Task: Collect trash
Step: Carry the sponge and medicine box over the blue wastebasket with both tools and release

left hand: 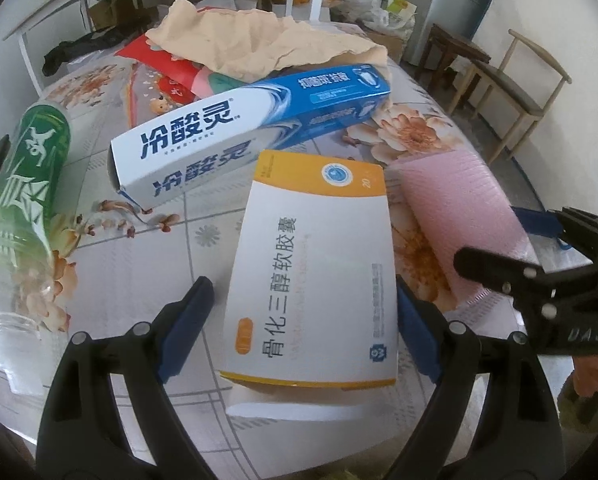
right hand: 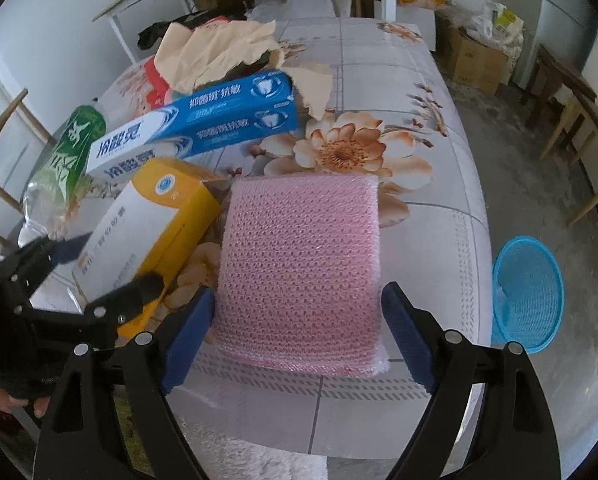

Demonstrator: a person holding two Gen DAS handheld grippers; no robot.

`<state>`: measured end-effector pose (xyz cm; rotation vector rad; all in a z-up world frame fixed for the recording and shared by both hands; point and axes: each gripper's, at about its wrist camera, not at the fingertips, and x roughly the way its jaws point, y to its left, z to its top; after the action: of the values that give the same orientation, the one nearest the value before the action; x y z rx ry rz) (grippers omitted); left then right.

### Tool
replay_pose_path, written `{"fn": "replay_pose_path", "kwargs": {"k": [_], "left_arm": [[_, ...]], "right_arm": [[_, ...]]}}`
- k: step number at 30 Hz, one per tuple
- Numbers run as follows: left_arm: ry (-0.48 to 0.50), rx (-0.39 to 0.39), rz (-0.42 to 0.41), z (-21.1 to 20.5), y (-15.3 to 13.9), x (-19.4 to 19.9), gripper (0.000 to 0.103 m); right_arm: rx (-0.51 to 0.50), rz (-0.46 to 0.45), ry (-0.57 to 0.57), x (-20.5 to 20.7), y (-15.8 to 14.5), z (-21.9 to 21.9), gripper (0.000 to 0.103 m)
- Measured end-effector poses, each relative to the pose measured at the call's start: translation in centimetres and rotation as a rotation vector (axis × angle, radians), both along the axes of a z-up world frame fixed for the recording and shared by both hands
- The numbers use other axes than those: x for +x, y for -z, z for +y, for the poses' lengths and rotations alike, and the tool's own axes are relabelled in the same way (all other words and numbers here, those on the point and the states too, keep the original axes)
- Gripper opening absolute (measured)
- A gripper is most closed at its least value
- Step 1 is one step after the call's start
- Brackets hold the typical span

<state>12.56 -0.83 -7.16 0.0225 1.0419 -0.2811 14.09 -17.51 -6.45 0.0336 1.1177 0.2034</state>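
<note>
1. We are holding the left gripper (left hand: 305,328) over the yellow-and-white medicine box (left hand: 311,280), which is lying on the flowered tablecloth (left hand: 139,264) with its long axis running straight away from us, in line with the fingers.
2. The jaws are standing wide, one blue pad on each long side of the box; the left pad is clearly apart from it, and the right pad is just beside its edge, so we judge nothing is gripped yet.
3. We are keeping the right gripper (right hand: 299,336) spread around the near edge of the pink bubble-wrap pad (right hand: 299,264); its pads are flanking it without visibly squeezing.
4. Each piece is lying directly ahead of its own gripper, so we judge the next move is closing in place.
5. The blue mesh basket (right hand: 527,292) is sitting on the floor on the right, nearer the right hand.
</note>
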Motion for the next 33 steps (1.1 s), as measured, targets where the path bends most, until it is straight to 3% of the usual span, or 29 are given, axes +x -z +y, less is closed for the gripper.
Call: {"fn": "replay_pose_path", "kwargs": {"k": [2, 5, 9, 22, 27, 29, 33], "left_arm": [[-0.002, -0.007, 0.000, 0.1, 0.0, 0.1, 0.083], [-0.002, 0.001, -0.011, 0.2, -0.1, 0.0, 0.073], [-0.002, 0.001, -0.010, 0.2, -0.2, 0.0, 0.071], [0.029, -0.045, -0.081, -1.5, -4.5, -1.1, 0.070], [0.149, -0.111, -0.131, -5.8, -7.7, 0.3, 0.070], [0.212, -0.180, -0.106, -8.4, -8.6, 1.7, 0.070], [0.333, -0.245, -0.011, -15.5, -8.7, 5.0, 0.070]], "right_arm": [[-0.004, 0.009, -0.020, -0.1, 0.4, 0.1, 0.083], [0.010, 0.006, -0.024, -0.5, 0.5, -0.2, 0.079], [0.049, -0.005, -0.006, -0.9, 0.4, -1.1, 0.076], [0.345, -0.081, 0.147, -3.0, -2.1, -8.2, 0.074], [0.438, -0.183, 0.311, -5.1, -4.0, -14.7, 0.074], [0.496, -0.204, 0.409, -6.1, -4.0, -18.0, 0.075], [0.625, -0.187, 0.612, -8.0, -1.7, -24.5, 0.075]]}}
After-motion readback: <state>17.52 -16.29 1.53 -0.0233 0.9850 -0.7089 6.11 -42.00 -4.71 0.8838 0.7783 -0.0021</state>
